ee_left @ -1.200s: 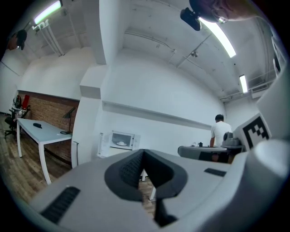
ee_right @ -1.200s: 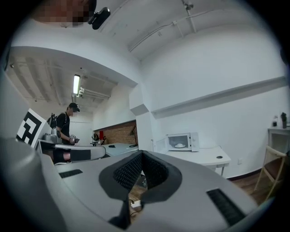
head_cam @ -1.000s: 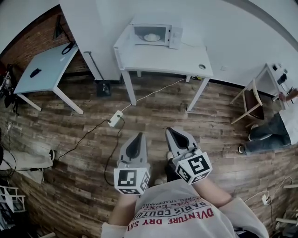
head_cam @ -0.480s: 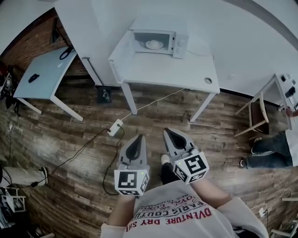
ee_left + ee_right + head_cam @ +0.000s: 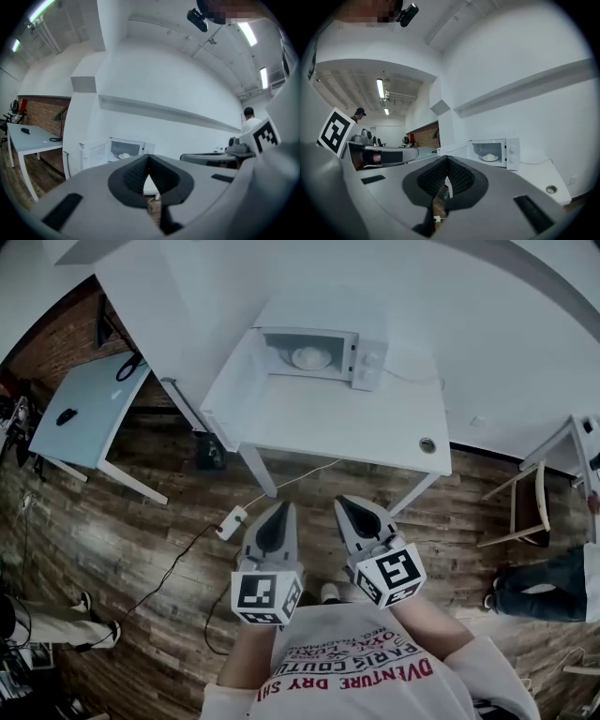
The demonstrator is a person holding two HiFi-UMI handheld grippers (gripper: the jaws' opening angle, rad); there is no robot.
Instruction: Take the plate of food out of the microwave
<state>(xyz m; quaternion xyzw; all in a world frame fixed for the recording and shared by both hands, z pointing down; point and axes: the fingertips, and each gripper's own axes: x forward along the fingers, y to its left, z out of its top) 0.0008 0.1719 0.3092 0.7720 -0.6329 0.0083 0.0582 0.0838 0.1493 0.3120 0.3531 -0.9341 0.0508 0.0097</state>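
Observation:
A white microwave (image 5: 314, 354) stands at the back of a white table (image 5: 356, 427), with its door (image 5: 246, 360) swung open to the left. Inside sits a white plate of pale food (image 5: 307, 357), also seen as the plate (image 5: 124, 155) in the left gripper view and the plate (image 5: 490, 157) in the right gripper view. My left gripper (image 5: 284, 508) and right gripper (image 5: 343, 504) hover side by side over the floor, short of the table's front edge. Both are shut with nothing in them, pointing toward the microwave (image 5: 494, 152).
A cable and power strip (image 5: 232, 518) lie on the wood floor just left of my grippers. A pale blue table (image 5: 80, 399) stands at the left, a wooden chair (image 5: 525, 512) at the right. The white table has a round cable hole (image 5: 427, 444).
The table and microwave have drawn closer and larger in the head view. Both grippers stay shut and side by side.

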